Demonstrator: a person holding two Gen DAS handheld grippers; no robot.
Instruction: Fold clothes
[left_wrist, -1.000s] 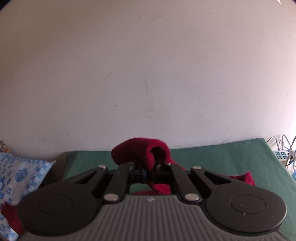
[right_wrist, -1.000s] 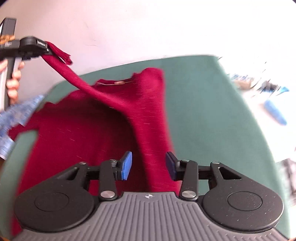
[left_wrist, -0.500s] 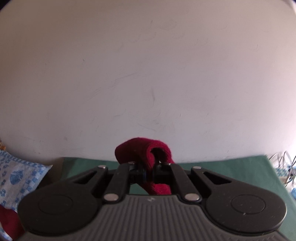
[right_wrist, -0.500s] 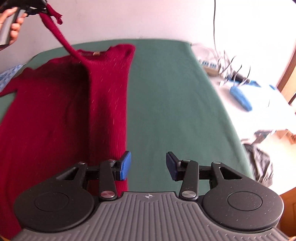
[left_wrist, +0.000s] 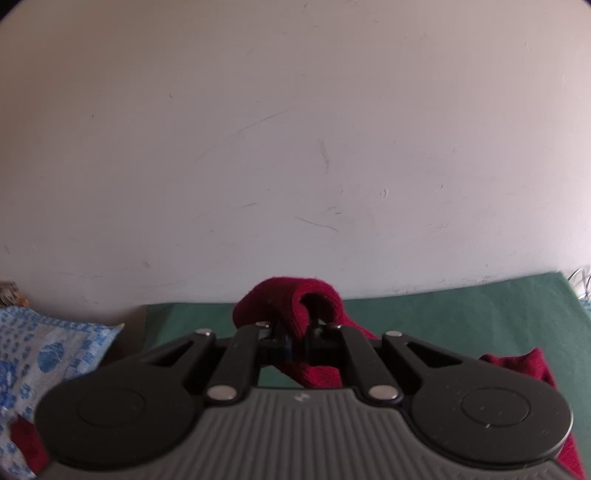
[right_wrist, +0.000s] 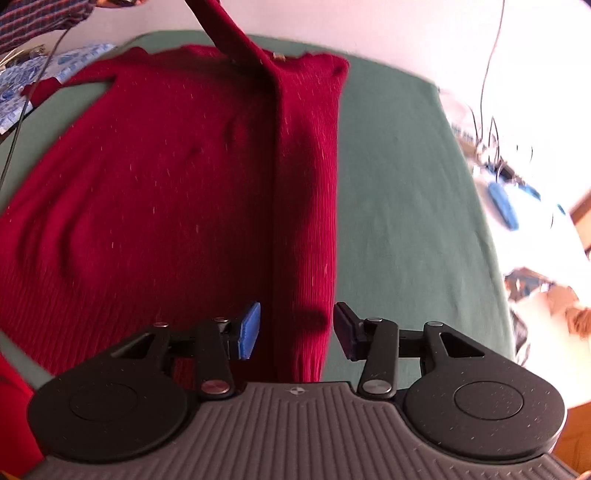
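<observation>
dark red ribbed knit sweater (right_wrist: 177, 192) spread on the green cloth-covered table (right_wrist: 402, 192), long axis running from hem at 6 o'clock to neckline at 12 o'clock in the right wrist view; its right side is folded inward, forming a straight lengthwise edge. one sleeve (right_wrist: 229, 33) rises off the table toward 12 o'clock. left gripper (left_wrist: 295, 343): jaws pressed together, pinching the red sleeve cuff (left_wrist: 291, 299), which loops above the fingertips before a white wall (left_wrist: 295, 147). right gripper (right_wrist: 295, 328): jaws spread apart over the folded strip near the hem, pads not pressing it. blue-patterned white cloth (left_wrist: 40, 350) at 9 o'clock.
</observation>
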